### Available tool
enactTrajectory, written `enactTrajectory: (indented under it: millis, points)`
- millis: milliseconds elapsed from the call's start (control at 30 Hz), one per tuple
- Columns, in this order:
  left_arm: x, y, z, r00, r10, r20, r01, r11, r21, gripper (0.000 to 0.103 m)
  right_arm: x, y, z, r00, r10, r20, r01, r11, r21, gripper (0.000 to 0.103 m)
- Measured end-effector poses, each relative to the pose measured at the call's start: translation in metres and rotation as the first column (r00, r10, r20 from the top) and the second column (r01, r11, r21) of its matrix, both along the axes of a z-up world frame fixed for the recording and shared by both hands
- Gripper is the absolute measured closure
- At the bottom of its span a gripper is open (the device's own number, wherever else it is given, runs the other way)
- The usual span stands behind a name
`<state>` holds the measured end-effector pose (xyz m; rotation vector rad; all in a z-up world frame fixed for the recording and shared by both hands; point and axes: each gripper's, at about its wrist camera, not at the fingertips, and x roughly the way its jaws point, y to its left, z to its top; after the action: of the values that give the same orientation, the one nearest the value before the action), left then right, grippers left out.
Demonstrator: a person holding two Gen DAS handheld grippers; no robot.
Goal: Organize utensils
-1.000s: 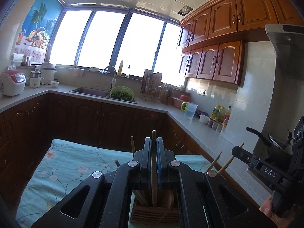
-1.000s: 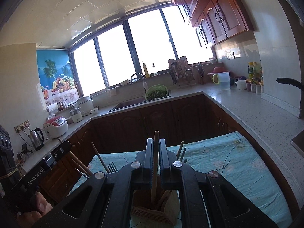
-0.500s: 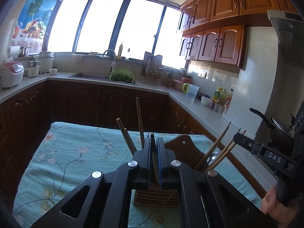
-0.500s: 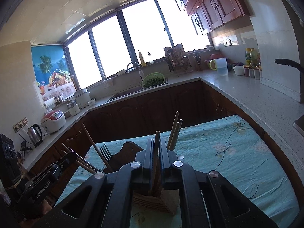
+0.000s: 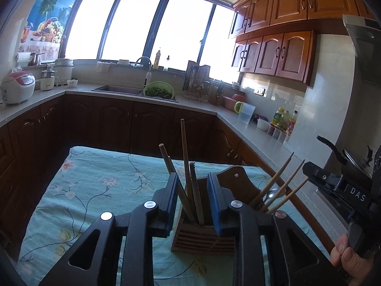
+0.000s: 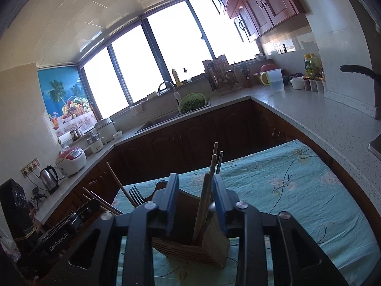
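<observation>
A slatted wooden utensil holder (image 5: 202,239) stands on the floral teal tablecloth (image 5: 95,186). It also shows in the right wrist view (image 6: 190,250). Wooden chopsticks (image 5: 188,178) stand in its near compartment, more chopsticks (image 5: 276,183) and a spoon lean in the right one. My left gripper (image 5: 192,190) is open just above the holder, with chopsticks standing between its jaws. My right gripper (image 6: 195,194) is open above the holder, a wooden stick (image 6: 204,205) standing between its jaws. A fork (image 6: 135,194) stands at the holder's left side.
A kitchen counter (image 6: 309,112) wraps around the table, with a sink (image 5: 119,89), a green colander (image 5: 158,90), a jug (image 6: 275,79), bottles, a rice cooker (image 5: 17,88) and a kettle (image 6: 48,176). A pan handle (image 5: 331,146) sticks out at right.
Both grippers have opened and let go of the sticks that they held, which now stand in the holder. Both cameras have tilted down toward the table.
</observation>
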<state>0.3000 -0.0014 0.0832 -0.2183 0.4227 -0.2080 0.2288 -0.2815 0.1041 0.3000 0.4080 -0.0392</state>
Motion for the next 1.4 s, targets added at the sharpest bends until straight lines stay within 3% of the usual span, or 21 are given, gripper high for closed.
enactTrajectory:
  millis: [33,100,200,400,567,967,1267,1400]
  points:
    - [-0.005,-0.001,0.001,1.000,0.001,0.009,-0.001,1.000,0.000,0.068,-0.004,0.000,0.003,1.000,-0.001,0.014,0.001,1.000,0.003,0.044]
    - [-0.014,0.000,0.005,1.000,0.013,0.019,-0.013,1.000,0.001,0.052,-0.013,0.000,0.007,0.999,-0.003,0.037,0.003,1.000,0.003,0.041]
    - [-0.034,0.001,0.004,0.999,0.042,0.033,-0.043,0.999,0.015,0.036,-0.027,-0.001,0.011,0.998,-0.009,0.063,0.008,1.000,0.013,0.027]
    - [-0.071,-0.004,-0.007,0.996,0.087,0.018,-0.088,0.995,0.051,0.021,-0.055,-0.003,-0.001,0.998,-0.018,0.067,0.015,0.999,0.035,0.013]
    - [-0.103,-0.008,-0.012,0.994,0.110,0.008,-0.110,0.992,0.066,0.016,-0.076,0.004,-0.022,0.999,0.001,0.032,-0.003,0.998,0.059,0.004]
    - [-0.164,-0.011,-0.017,0.990,0.141,-0.019,-0.140,0.988,0.061,0.011,-0.132,0.017,-0.049,1.000,0.021,-0.009,-0.020,0.997,0.072,0.003]
    - [-0.225,0.010,-0.041,0.985,0.162,-0.054,-0.161,0.987,0.021,0.006,-0.181,0.036,-0.053,0.999,0.023,0.022,-0.023,1.000,-0.004,0.001]
    - [-0.246,0.017,-0.041,0.985,0.167,-0.035,-0.166,0.986,0.030,0.003,-0.198,0.048,-0.059,0.999,0.028,0.027,-0.027,0.998,-0.063,0.000]
